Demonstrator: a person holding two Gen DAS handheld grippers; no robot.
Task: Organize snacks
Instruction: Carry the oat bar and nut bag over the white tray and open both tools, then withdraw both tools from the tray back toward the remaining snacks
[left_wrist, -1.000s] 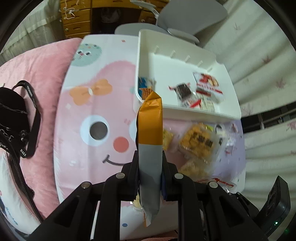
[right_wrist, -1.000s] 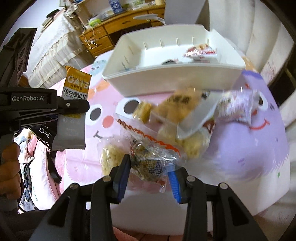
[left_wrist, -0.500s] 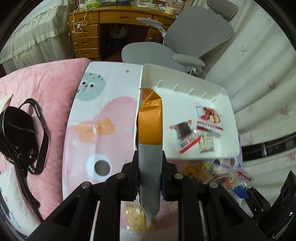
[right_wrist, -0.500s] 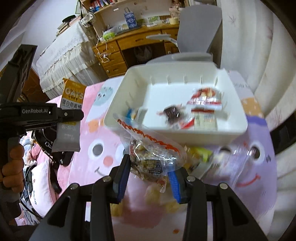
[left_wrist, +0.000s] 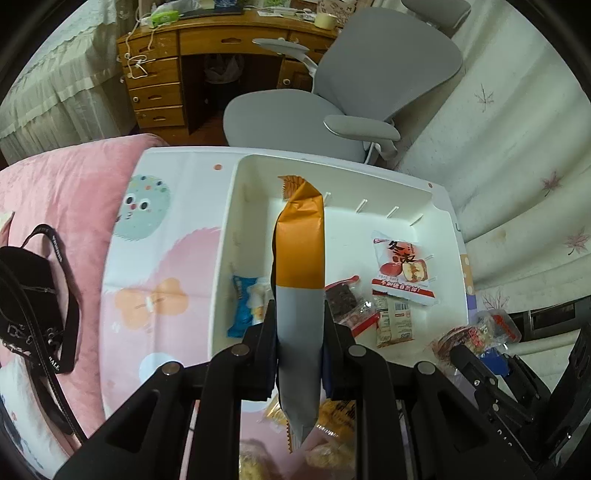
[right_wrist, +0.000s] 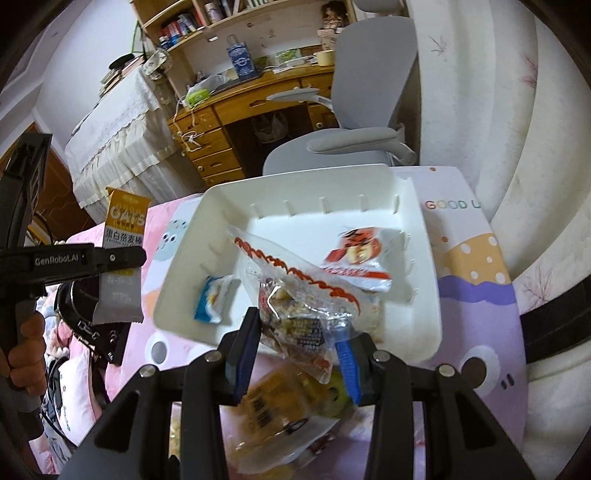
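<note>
My left gripper (left_wrist: 299, 325) is shut on an orange-and-grey oat bar packet (left_wrist: 300, 266), held edge-on above the left half of the white tray (left_wrist: 441, 206). The same oat bar packet (right_wrist: 123, 258) and the left gripper's finger (right_wrist: 110, 258) appear at the left of the right wrist view. My right gripper (right_wrist: 297, 339) is shut on a clear packet of mixed snack with a red wavy edge (right_wrist: 295, 295), over the white tray's (right_wrist: 421, 236) near rim. Inside the tray lie a blue packet (left_wrist: 243, 302), a red-and-white packet (left_wrist: 402, 273) and a dark snack (left_wrist: 345, 299).
Several yellow snack packets (right_wrist: 288, 402) lie loose on the cartoon-print cloth (left_wrist: 162, 236) in front of the tray. A black bag (left_wrist: 29, 306) rests on the pink blanket at the left. A grey office chair (left_wrist: 332, 103) and a wooden desk (left_wrist: 184, 70) stand behind the tray.
Both grippers have moved forward and slightly up with their packets, from over the loose snacks to over the tray. The tray now fills the middle of both views.
</note>
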